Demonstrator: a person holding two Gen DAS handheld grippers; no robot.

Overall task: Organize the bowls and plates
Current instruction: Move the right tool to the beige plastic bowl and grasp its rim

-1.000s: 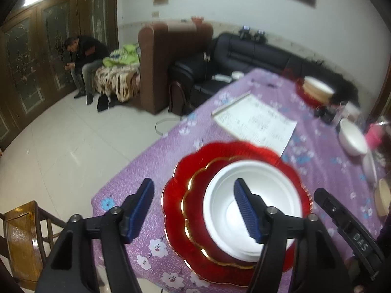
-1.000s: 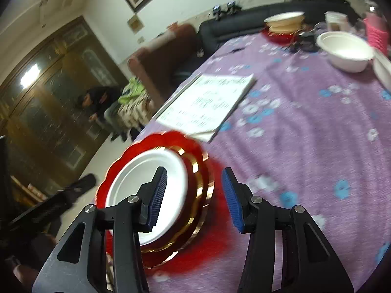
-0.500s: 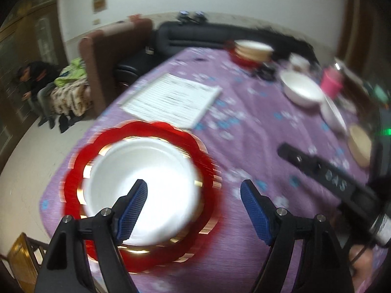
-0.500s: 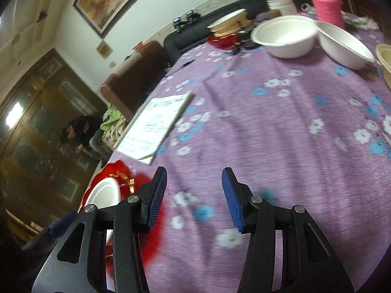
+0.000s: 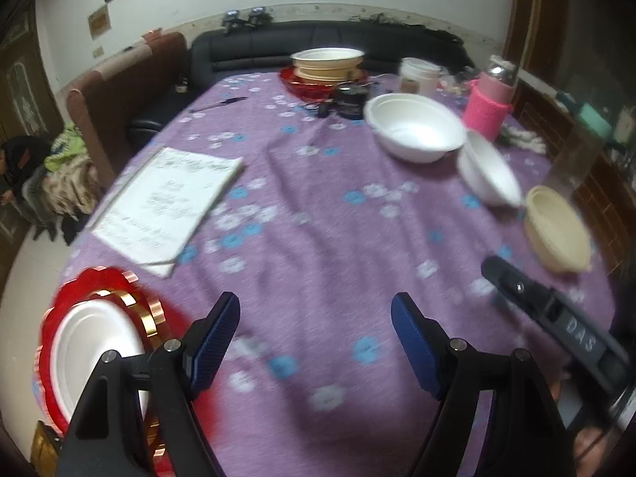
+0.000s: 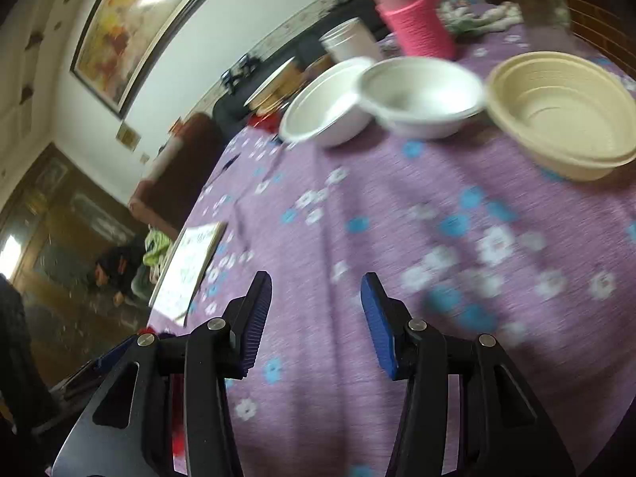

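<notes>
Left gripper (image 5: 316,324): the jaws are standing wide apart and carrying nothing; they are hovering over the purple-clothed surface (image 5: 318,206) near its front edge.
Right gripper (image 6: 316,306): the jaws are parted and empty, pointing across the surface toward the bowls at its right side.
Finished stack: a white plate (image 5: 93,351) is resting on a gold-rimmed red plate (image 5: 137,310), which is sitting on a larger red charger (image 5: 79,282) at the front-left corner of the surface.
Loose bowls: a wide white bowl (image 6: 324,109), a smaller white bowl (image 6: 419,95) overlapping its rim, and a beige bowl (image 6: 560,109) just beside them are lying along the right edge.
Far stack: more beige and white bowls (image 5: 328,61) are sitting on a red plate at the far edge.
Step in hand (judged): the right gripper is heading for a loose bowl.
Technique: the operator should be aligning one jaw inside and one outside the beige bowl's near rim, then closing gently; thin rims are likely to flex.
Risk: the two white bowls are touching, so lifting one may drag the other.
Obstacles: a paper sheet (image 5: 167,202) and a pink-sleeved bottle (image 6: 411,28) are lying close to the route.
Image quality: both views are blurring, so fine contact cannot be confirmed.
</notes>
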